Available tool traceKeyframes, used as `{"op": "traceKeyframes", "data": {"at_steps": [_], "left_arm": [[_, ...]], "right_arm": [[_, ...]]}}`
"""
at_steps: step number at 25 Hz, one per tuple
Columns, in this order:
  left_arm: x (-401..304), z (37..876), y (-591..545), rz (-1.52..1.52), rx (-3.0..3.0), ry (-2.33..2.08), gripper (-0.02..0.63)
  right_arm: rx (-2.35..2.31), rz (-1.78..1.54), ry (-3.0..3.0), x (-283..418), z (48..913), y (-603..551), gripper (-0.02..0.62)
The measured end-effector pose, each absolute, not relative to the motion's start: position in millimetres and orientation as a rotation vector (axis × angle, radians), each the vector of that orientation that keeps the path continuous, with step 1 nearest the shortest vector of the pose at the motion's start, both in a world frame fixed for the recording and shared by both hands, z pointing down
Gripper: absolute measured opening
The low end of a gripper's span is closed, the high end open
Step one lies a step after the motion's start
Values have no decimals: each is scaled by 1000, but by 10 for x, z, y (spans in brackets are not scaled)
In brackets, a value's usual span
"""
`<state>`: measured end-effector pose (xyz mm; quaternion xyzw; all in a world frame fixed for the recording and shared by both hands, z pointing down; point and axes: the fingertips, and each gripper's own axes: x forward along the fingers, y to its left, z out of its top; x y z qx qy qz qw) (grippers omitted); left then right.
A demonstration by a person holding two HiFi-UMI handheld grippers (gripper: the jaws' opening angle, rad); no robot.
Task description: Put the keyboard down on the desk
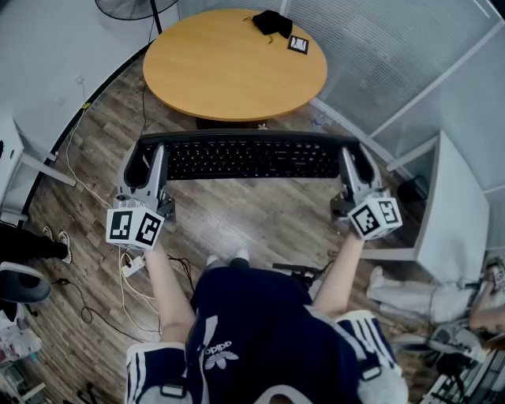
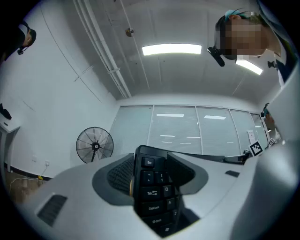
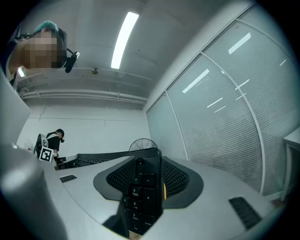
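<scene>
Nearest us, our two forearms reach forward, each hand carrying a gripper with its marker cube. Our left gripper (image 1: 144,163) is clamped on the left end of the black keyboard (image 1: 248,158). In the left gripper view the Esc, Tab and Caps Lock keys stand between its ribbed pads (image 2: 117,177), which press on the keyboard's two faces. Our right gripper (image 1: 355,163) grips the opposite end the same way, with the number-pad keys between its jaws. We hold the keyboard level, keys up, stretched crosswise between the two grippers. It hangs in the air above the wood-plank floor (image 1: 237,217) and rests on no surface. Just beyond it is the round wooden table (image 1: 229,75), bare except for a black bundle (image 1: 273,22) and a small marker card (image 1: 298,45) near its far edge. A white desk (image 1: 461,213) stands off to our right, and a standing fan (image 2: 95,145) is by the far wall.
</scene>
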<state>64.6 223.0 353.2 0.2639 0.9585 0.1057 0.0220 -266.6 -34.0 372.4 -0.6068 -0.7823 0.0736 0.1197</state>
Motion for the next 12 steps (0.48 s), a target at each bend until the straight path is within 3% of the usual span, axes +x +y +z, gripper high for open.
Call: {"op": "traceKeyframes", "data": {"at_steps": [12], "left_arm": [[670,3488,2209,320,823,2974,213]], "right_arm": [[-1797,206,-2279,-2638,3653,-324,158]]}}
